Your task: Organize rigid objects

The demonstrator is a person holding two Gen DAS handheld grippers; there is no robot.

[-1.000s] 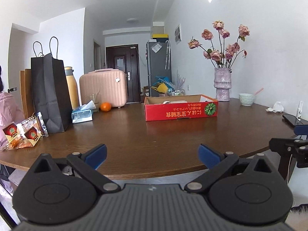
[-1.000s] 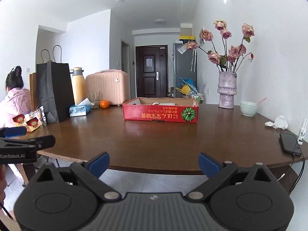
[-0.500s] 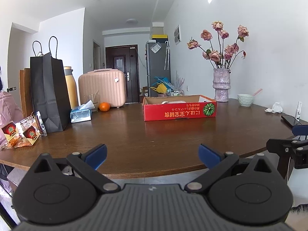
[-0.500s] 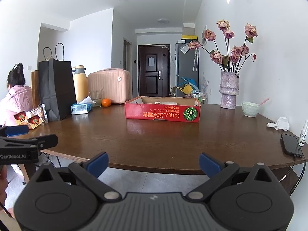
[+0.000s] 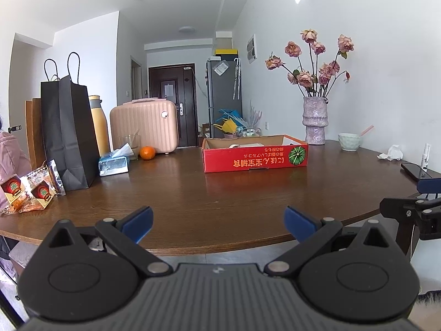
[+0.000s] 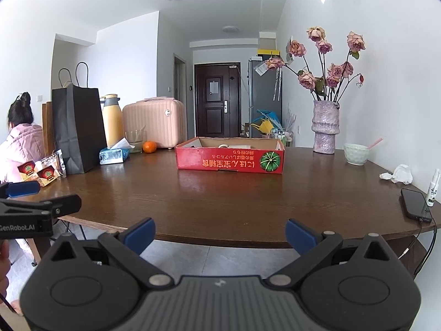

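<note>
**A:** Left wrist view first: what is nearest?

**B:** The left gripper [image 5: 217, 220], its blue-padded fingers spread wide with nothing between them, held just off the near edge of the round dark wooden table [image 5: 220, 193]. The right gripper [image 6: 219, 233] stands the same way: spread, empty, short of the rim.

**A:** And beyond them?

**B:** A broad bare stretch of tabletop. Past it, near the middle, sits the shallow red cardboard box [image 6: 230, 161] with its open top; something pale lies inside, but I cannot tell what. Along the left side are the foil snack packets [image 5: 30, 191], the tall black paper bag [image 5: 67, 135], a blue tissue pack [image 5: 113, 162], an orange [image 5: 147, 153] and a pink ribbed case [image 5: 144, 125]. To the right are a black phone on its cable [image 6: 416, 204], a small white spray bottle [image 6: 432, 189], a crumpled tissue [image 6: 398, 173], a pale green bowl [image 6: 356, 153] and the mottled vase of dried roses [image 6: 325, 129].

**A:** Which step is this?

**B:** As I judge it, both tools are idle between grasps. Box partly filled and hands empty would suit sorting about to proceed or sorting done, so I name no next target.

**A:** Room to move?

**B:** Plenty straight ahead over the bare wood. Any reach must clear the table rim first; to the right the phone lies at the very edge with its cable hanging, and the vase looks top-heavy.
</note>
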